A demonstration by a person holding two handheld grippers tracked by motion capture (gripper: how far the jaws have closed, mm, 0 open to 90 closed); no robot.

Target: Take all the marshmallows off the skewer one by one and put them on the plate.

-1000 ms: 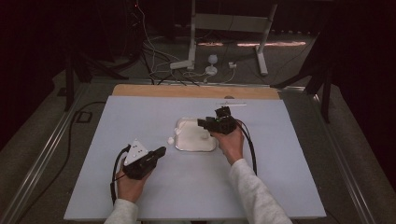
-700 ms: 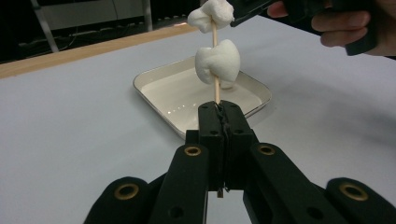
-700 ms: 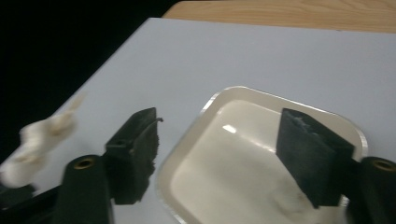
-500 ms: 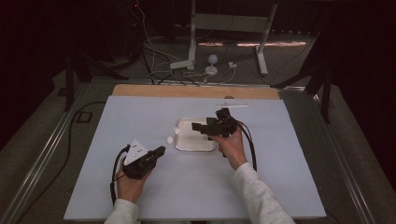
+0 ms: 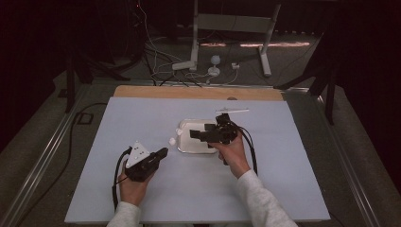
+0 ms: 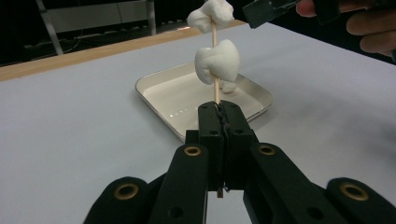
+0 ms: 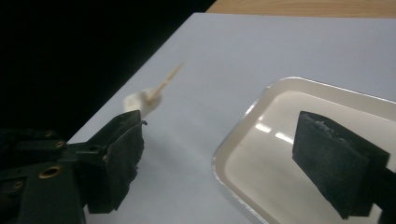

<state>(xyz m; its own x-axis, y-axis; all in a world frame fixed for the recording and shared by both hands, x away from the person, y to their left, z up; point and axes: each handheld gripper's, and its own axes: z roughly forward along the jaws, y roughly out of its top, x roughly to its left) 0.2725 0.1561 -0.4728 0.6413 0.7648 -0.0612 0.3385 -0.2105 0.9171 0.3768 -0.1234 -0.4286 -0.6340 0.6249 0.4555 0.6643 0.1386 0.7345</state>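
My left gripper (image 6: pixel 219 112) is shut on the base of a thin wooden skewer (image 6: pixel 215 88) that points up and away from it. Two white marshmallows are threaded on the stick, one lower (image 6: pixel 217 60) and one at the top (image 6: pixel 210 11). In the high view this gripper (image 5: pixel 164 152) rests left of a shallow white tray (image 5: pixel 187 146), with the marshmallows (image 5: pixel 172 141) by the tray's left rim. My right gripper (image 5: pixel 201 131) hovers over the tray, pointing left. Its jaws have just been opening and now stand open (image 7: pixel 229 158), with nothing between them and the tray (image 7: pixel 280 140) beneath. The skewer tip (image 7: pixel 169 78) lies beyond its left jaw.
A pale blue sheet (image 5: pixel 142 113) covers the table, with a wooden strip (image 5: pixel 156 91) along its far edge. A thin white stick (image 5: pixel 231 111) lies behind the tray. Cables and a metal stand (image 5: pixel 194 61) are on the floor beyond the table.
The right gripper's jaws have spread apart, and the hand has drifted slightly toward the near side over the tray. The left gripper and skewer have stayed still.
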